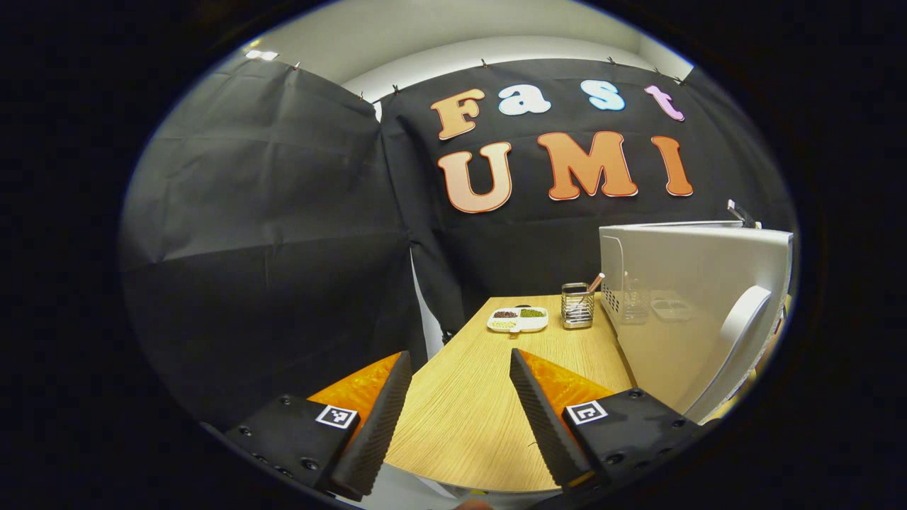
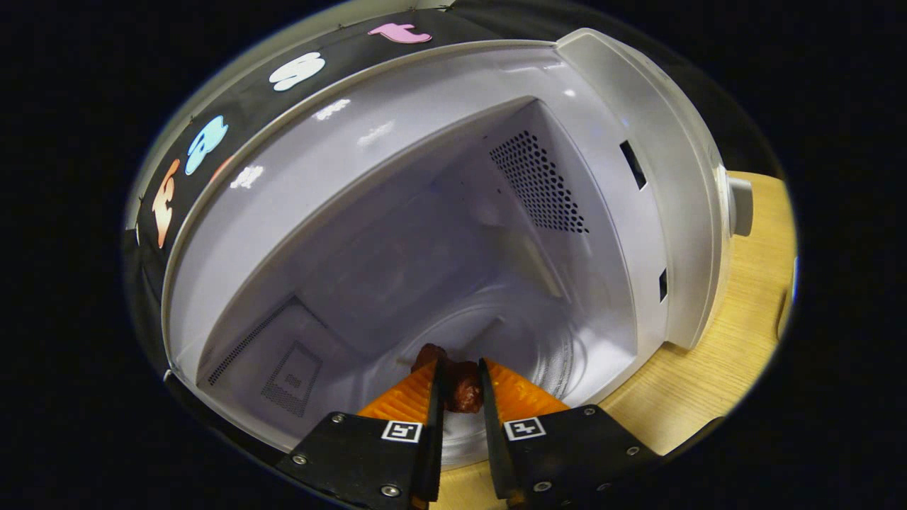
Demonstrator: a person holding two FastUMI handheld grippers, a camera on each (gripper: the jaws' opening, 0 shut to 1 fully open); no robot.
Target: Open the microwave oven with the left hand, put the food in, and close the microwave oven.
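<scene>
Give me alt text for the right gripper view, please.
The right tongs grip a dark brown piece of food at the mouth of the open microwave, over the turntable in its white cavity. The microwave stands on a wooden table.

Food inside microwave oven.

The table has a light wooden top with fine grain. At its far end lies a white divided tray with small portions of dark, green and pale food in its compartments. Just beside the tray, to the right, stands a metal holder with a utensil in it. The white microwave oven stands on the right side of the table, near the holder, its door open.
</scene>
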